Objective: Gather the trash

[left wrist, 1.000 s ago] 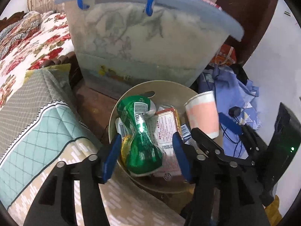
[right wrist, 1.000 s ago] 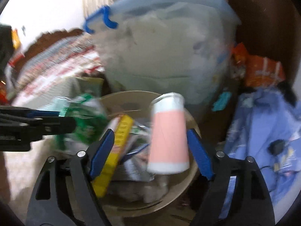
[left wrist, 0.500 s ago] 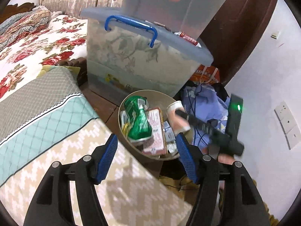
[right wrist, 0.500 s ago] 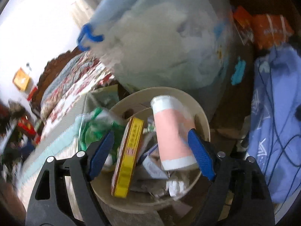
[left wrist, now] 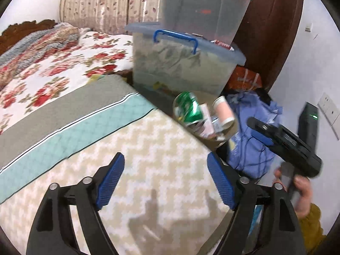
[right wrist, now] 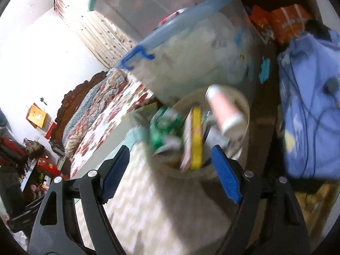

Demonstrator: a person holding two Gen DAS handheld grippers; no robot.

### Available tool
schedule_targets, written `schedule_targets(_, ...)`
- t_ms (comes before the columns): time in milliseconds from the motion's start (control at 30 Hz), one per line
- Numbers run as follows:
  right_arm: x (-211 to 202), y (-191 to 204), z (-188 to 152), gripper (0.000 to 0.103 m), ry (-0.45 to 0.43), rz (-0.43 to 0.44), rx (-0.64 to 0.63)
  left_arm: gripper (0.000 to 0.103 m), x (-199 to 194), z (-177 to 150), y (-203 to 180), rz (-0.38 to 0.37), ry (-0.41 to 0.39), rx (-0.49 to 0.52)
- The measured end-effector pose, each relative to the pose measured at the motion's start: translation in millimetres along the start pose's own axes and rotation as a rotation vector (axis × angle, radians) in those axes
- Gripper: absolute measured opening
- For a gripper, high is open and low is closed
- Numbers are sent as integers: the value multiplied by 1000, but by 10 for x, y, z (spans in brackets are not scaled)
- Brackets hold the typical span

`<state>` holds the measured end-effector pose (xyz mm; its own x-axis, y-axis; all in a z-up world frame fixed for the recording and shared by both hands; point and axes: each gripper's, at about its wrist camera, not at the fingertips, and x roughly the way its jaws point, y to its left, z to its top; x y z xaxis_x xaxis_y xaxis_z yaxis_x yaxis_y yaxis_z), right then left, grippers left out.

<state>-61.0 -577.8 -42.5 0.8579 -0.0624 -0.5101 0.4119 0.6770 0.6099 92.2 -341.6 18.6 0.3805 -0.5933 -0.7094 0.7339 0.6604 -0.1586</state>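
Room: bedroom; white walls, dark wood headboard (right wrist: 72, 97) at far end, striped floral curtain (left wrist: 102, 2) behind bed.
Bed: floral red-on-white cover (left wrist: 53, 74) farther back; nearer part w/ grey, teal and beige zigzag quilt (left wrist: 136, 153), fills most of left wrist view.
Boxes: clear tub w/ blue lid and blue handle (left wrist: 182, 63) on dark wood stand beside bed; 2nd clear tub w/ teal rim (left wrist: 204, 6) stacked on top.
Corner: dark wood panel (left wrist: 274, 29) behind tubs; orange packet (left wrist: 244, 78) at its foot, print too blurred to read; blue cloth (left wrist: 255, 127) w/ dark cable heaped beside bin.
Wall R side: white sockets (left wrist: 329, 110); small switch higher up.
Far wall (right wrist view): orange-yellow hanging (right wrist: 36, 114), writing not legible; red clutter on low table below.
Bin: round beige bin (right wrist: 244, 106), on floor just beside bed edge, below tubs, well ahead of both grippers.
Trash in bin: green bottle (left wrist: 189, 110), pink cup (left wrist: 223, 112) w/ white rim tilted, yellow-edged pack (right wrist: 196, 136); labels smeared by blur, no text readable.
L gripper (left wrist: 165, 182): jaws just been widening, now wide apart, nothing betw them; over quilt.
R gripper (right wrist: 170, 174): jaws wide apart, nothing betw them, touching nothing; bin seen beyond. Also shows in left wrist view at right, green light on body, hand (left wrist: 301, 193) w/ mustard sleeve on its grip.
Blur: strong in right wrist view.
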Motion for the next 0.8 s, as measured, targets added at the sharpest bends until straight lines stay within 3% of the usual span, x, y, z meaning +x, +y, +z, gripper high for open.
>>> schedule_targets(167,-230,330,-559,80,-1,-26,-4,94,-303,-260,82,61,-25,17)
schedule_targets(333,-375,537,-854,82,6,-26,19,94,-599,-465,73,152,-54,67)
schedule_targets(800,-738,982,-1139,93,-13,-17,-9,94,-1081,-714,136,291,-102,52)
